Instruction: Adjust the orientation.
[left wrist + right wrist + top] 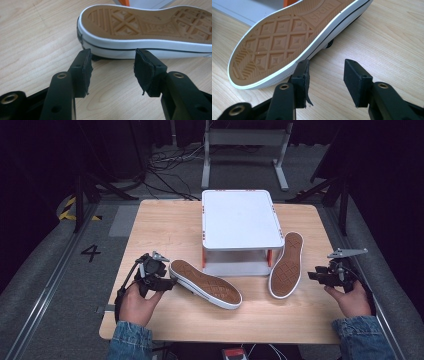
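Two sneakers lie sole-up on the wooden table (165, 227), tan tread and white rims showing. The left shoe (204, 283) (150, 27) lies slanted in front of the white stand. My left gripper (162, 281) (113, 70) is open right at its heel end, jaws low over the table and not touching the rim. The right shoe (287, 265) (287, 37) leans beside the stand's right leg. Right of that shoe, my right gripper (314, 275) (325, 82) is open, its left fingertip (301, 75) close to the white rim.
A white raised stand (241, 219) with orange legs sits at the table's back middle, a lower shelf beneath it. Bare wood stretches along the front edge between my hands. Dark floor, cables and a metal frame surround the table.
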Demonstrator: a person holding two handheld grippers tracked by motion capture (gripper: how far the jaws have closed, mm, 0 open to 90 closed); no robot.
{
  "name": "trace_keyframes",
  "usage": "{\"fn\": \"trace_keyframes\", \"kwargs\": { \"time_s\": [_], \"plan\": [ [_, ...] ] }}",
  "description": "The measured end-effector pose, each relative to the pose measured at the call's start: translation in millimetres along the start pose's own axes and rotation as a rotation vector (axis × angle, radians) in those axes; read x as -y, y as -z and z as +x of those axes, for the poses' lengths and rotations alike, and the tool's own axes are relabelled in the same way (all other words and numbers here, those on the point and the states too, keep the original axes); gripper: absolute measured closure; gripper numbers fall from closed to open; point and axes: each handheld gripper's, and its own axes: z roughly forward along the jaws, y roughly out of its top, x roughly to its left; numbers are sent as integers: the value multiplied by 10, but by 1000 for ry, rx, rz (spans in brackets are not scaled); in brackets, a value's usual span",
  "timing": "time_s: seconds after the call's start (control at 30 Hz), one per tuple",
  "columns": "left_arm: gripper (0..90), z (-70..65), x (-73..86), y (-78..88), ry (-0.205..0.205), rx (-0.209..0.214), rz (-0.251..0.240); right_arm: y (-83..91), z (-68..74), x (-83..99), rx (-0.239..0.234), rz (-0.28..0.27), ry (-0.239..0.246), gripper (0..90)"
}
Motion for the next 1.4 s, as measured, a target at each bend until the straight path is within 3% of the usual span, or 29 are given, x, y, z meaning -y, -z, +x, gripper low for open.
{"fn": "trace_keyframes", "kwargs": {
  "time_s": [0.03,0.13,0.27,0.33,0.4,0.47,0.57,0.63,0.67,0.77,0.83,1.03,1.13,1.23,1.3,1.4],
  "plan": [
    [498,-26,-16,3,-20,3,-2,0,-2,0,-2,0,-3,576],
    [519,-66,-38,-11,-14,16,-1,-8,-3,1,-7,-2,-4,578],
    [567,-131,-100,-74,-47,44,28,-41,16,0,-14,7,-7,579],
    [627,-162,-138,-107,-45,53,35,-60,26,4,-17,12,-7,579],
    [670,-206,-195,-125,-76,29,37,-71,32,13,-18,17,-9,578],
    [729,-238,-243,-140,-69,61,24,-68,32,32,-19,15,-12,578],
    [773,-291,-300,-175,-80,54,13,-36,11,61,-16,9,-20,577],
    [791,-346,-328,-217,-106,24,30,-18,-5,68,-15,0,-31,575],
    [845,-346,-328,-217,-106,24,30,-18,-5,68,-15,0,-31,575],
    [896,-344,-326,-213,-115,14,50,-26,-13,74,-19,3,-35,574],
    [897,-317,-300,-206,-86,45,57,-34,-4,73,-18,4,-31,573],
    [897,-280,-131,-168,-103,103,122,-10,-9,62,-19,-2,-31,563],
    [891,-285,11,-208,-108,122,206,-11,-16,56,-18,-2,-31,556],
    [854,-291,136,-246,-108,116,256,-19,-7,56,-15,0,-26,551],
    [813,-266,191,-229,-109,145,248,-17,-7,57,-14,-1,-26,547],
    [675,-271,213,-217,-128,133,251,-14,-9,55,-13,-2,-28,537]
  ]
}}
